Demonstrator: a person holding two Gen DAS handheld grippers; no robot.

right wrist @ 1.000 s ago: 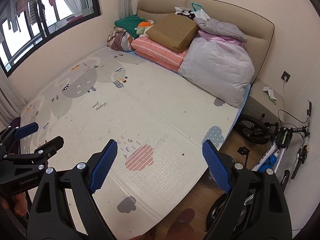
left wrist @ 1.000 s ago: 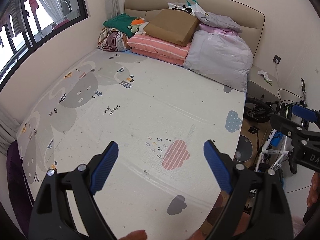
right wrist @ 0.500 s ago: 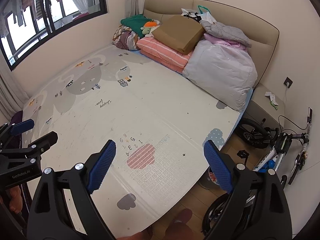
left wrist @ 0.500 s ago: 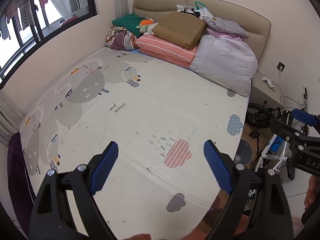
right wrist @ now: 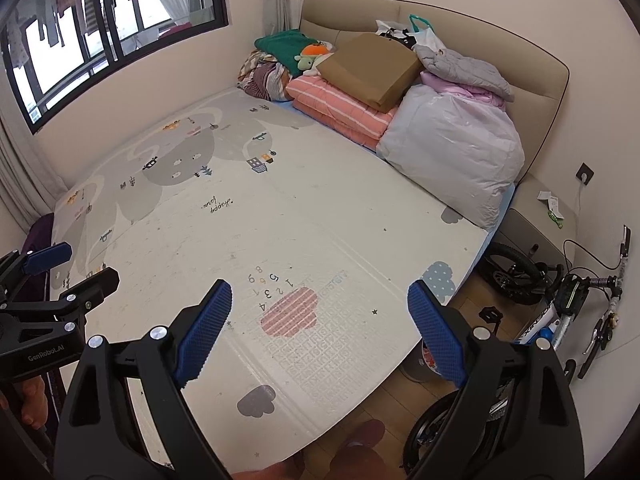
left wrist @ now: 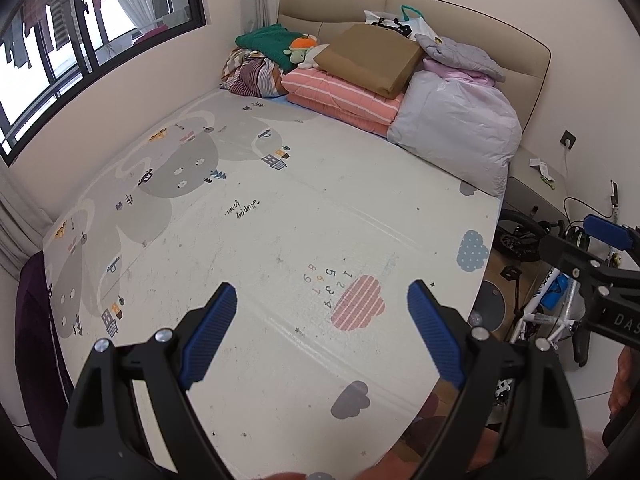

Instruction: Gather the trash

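Both grippers hover over a bed covered by a cream play mat [left wrist: 304,184] with grey clouds and numbers. My left gripper [left wrist: 320,292] is open, with only the mat behind its blue pads. My right gripper [right wrist: 319,290] is open and empty too, near the mat's right corner. Each shows in the other's view: the right gripper [left wrist: 580,242] at the right edge, the left gripper [right wrist: 76,268] at the left edge. Crumpled paper scraps [right wrist: 550,202] lie on the beige nightstand [right wrist: 532,220]; the same scraps [left wrist: 541,168] show in the left wrist view.
Folded bedding, a brown paper bag [left wrist: 370,58], a soft toy and a bagged duvet [right wrist: 452,148] pile against the headboard. A white bicycle [right wrist: 568,312] and a round bin [right wrist: 420,360] stand on the wood floor right of the bed. The window wall runs along the left.
Both views have swung slightly, so the bedding pile sits further right and more of the window wall shows. Both grippers stay open and empty.
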